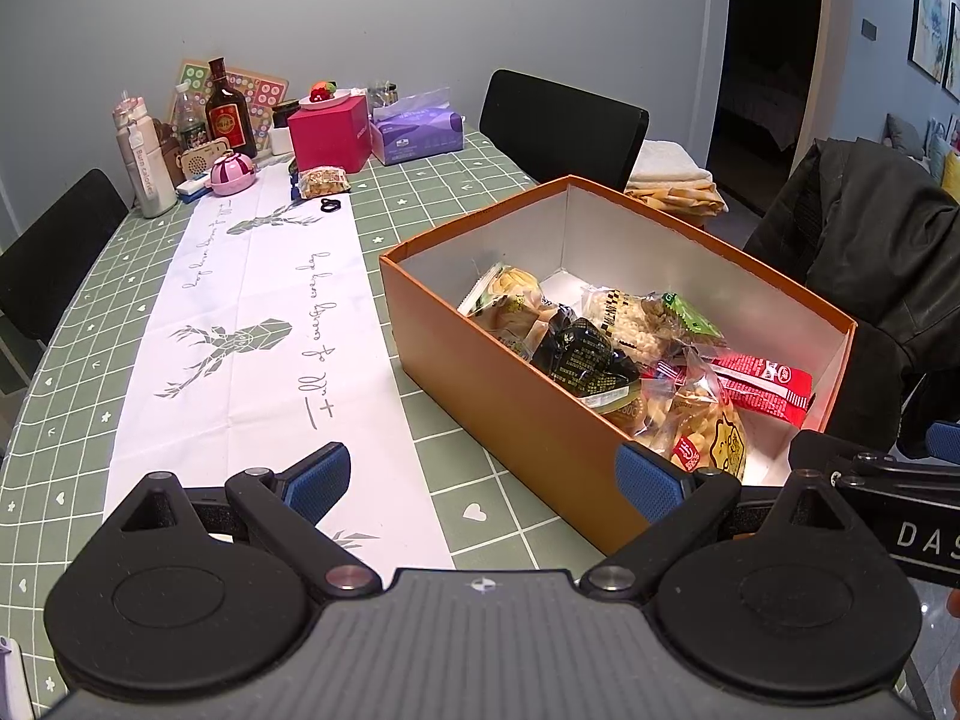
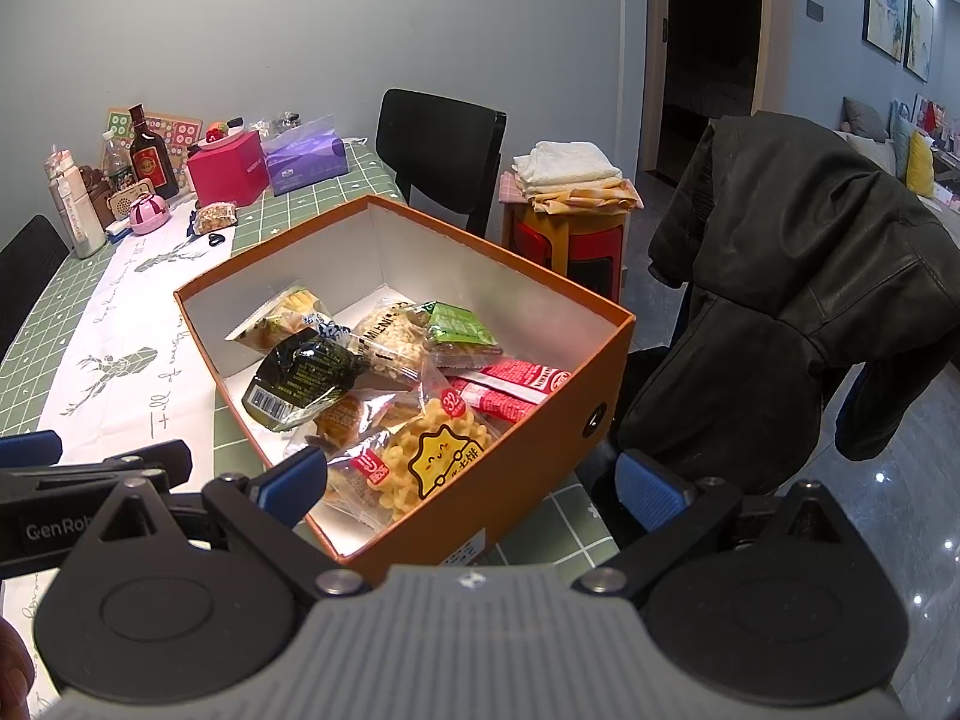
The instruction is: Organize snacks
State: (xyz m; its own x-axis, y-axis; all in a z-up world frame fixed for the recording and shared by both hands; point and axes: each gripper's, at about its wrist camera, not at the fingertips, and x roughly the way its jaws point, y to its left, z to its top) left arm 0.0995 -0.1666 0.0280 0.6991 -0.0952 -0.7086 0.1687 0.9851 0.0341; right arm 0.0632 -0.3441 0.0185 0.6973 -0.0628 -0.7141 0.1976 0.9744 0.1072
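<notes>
An orange box [image 1: 510, 420] [image 2: 516, 480] with a white inside stands on the table and holds several snack packets: a black one [image 1: 585, 357] [image 2: 303, 381], a red one [image 1: 762, 387] [image 2: 510, 387], a yellow biscuit bag [image 1: 708, 432] [image 2: 435, 456] and a green one [image 2: 459, 327]. One more snack packet [image 1: 324, 181] [image 2: 217, 217] lies far back on the white runner. My left gripper [image 1: 483, 483] is open and empty, low at the box's near left side. My right gripper [image 2: 474, 486] is open and empty over the box's near corner.
Bottles [image 1: 227, 108], a pink box [image 1: 330, 135], a tissue pack [image 1: 417, 132] and a pink pot [image 1: 234, 174] crowd the table's far end. Black chairs [image 1: 561, 126] stand around. A dark jacket [image 2: 798, 300] hangs on a chair at right. A stool with folded cloths [image 2: 570, 186] stands behind.
</notes>
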